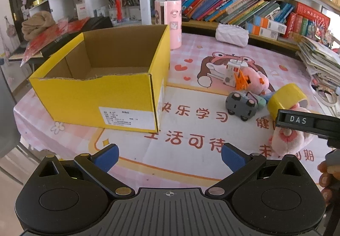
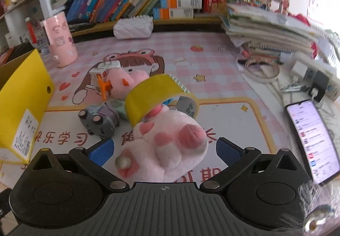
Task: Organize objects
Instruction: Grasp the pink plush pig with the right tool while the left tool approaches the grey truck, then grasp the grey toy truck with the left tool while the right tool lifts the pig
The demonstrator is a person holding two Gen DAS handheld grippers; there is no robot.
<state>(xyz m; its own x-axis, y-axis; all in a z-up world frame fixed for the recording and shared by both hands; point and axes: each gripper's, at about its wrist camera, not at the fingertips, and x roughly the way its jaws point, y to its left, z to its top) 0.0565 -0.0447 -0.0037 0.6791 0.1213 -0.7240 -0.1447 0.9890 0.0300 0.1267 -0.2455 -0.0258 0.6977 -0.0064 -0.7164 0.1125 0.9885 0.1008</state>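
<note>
An open, empty yellow cardboard box point(image 1: 99, 89) stands at the table's left; its corner point(image 2: 19, 96) shows in the right wrist view. My left gripper point(image 1: 169, 156) hovers open over the pink mat in front of it, holding nothing. To the right lie a grey toy car point(image 1: 241, 105) point(image 2: 98, 121), a yellow tape roll point(image 1: 285, 98) point(image 2: 155, 96), a white-and-orange toy point(image 1: 234, 75) and two pink plush paws. My right gripper point(image 2: 164, 150) is open, its blue fingers either side of the nearer plush paw point(image 2: 167, 146) point(image 1: 289, 140) without pressing it. The right gripper's black body point(image 1: 308, 122) shows above that paw.
A pink cylinder point(image 1: 170, 23) and a white quilted pouch point(image 1: 231, 34) stand at the back by shelves of books. A stack of notebooks point(image 2: 265, 28), cables and a lit phone point(image 2: 312, 142) crowd the right side. A hand point(image 1: 327, 174) grips the right tool.
</note>
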